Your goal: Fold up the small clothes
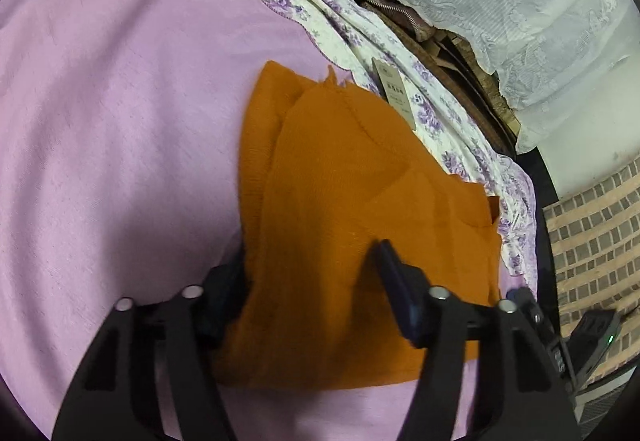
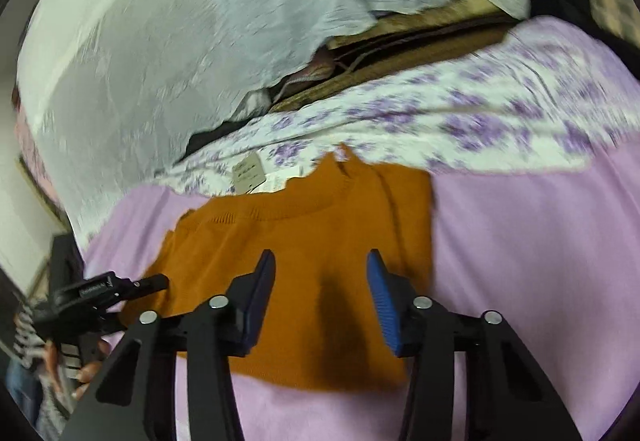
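Note:
An orange knitted garment (image 1: pixel 352 161) lies folded on a pink sheet (image 1: pixel 120 121), with a paper tag (image 1: pixel 394 89) at its far end. My left gripper (image 1: pixel 308 253) straddles its near left part. The jaws stand wide apart: the left finger (image 1: pixel 224 293) is tucked at the cloth's edge and partly hidden by it, while the right finger (image 1: pixel 394 281) rests over the fabric. In the right wrist view my right gripper (image 2: pixel 321 255) hovers open over the garment (image 2: pixel 300 233), nothing between its blue pads (image 2: pixel 384 305). The left gripper (image 2: pixel 108 293) shows at that garment's left corner.
A white cloth with purple flowers (image 1: pixel 360 25) borders the sheet's far side. Behind it a white lace cover (image 1: pixel 500 1) drapes over brown clutter. A brick-patterned floor (image 1: pixel 592 233) lies beyond the bed's edge. A person's hand (image 2: pixel 86 373) holds the left tool.

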`<action>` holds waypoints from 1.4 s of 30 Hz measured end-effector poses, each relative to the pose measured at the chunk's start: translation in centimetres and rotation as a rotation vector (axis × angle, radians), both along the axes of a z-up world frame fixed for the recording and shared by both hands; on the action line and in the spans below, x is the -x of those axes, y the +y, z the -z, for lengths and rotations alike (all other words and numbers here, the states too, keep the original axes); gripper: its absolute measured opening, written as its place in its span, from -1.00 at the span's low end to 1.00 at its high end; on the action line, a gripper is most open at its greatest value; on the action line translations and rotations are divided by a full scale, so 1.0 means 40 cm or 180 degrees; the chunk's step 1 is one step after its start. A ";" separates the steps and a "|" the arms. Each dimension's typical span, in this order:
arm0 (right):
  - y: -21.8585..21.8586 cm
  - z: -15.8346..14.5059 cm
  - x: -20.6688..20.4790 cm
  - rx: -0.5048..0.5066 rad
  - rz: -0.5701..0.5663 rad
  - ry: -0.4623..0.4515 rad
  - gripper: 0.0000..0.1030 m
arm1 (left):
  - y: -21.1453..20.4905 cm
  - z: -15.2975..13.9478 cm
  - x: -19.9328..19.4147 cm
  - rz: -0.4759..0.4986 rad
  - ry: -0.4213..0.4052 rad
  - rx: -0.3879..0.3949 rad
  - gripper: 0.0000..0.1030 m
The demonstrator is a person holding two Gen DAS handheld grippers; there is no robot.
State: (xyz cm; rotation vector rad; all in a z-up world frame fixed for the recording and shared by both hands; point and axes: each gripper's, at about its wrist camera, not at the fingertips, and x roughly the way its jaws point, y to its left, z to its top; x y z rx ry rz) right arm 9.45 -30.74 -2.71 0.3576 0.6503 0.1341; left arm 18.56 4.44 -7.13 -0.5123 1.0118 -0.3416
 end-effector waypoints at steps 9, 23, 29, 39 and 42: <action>0.085 0.009 -0.081 0.0172 -0.0264 0.0087 -0.13 | -0.012 0.000 -0.020 0.0111 -0.0090 -0.0081 0.29; 0.175 0.025 -0.084 0.0468 -0.0572 0.0174 -0.12 | -0.002 0.005 -0.023 0.0118 -0.0131 -0.0099 -0.36; 0.162 0.055 -0.094 0.0621 -0.0565 0.0396 0.05 | 0.013 0.008 -0.022 0.0117 -0.0107 0.0061 -0.50; 0.063 0.018 -0.076 0.0213 -0.0286 0.0265 0.13 | -0.025 -0.046 0.004 0.0108 -0.0245 -0.0281 -0.62; 0.044 0.027 -0.086 0.0163 -0.0264 0.0354 0.11 | -0.048 -0.072 0.014 0.0106 -0.0313 -0.0478 -0.62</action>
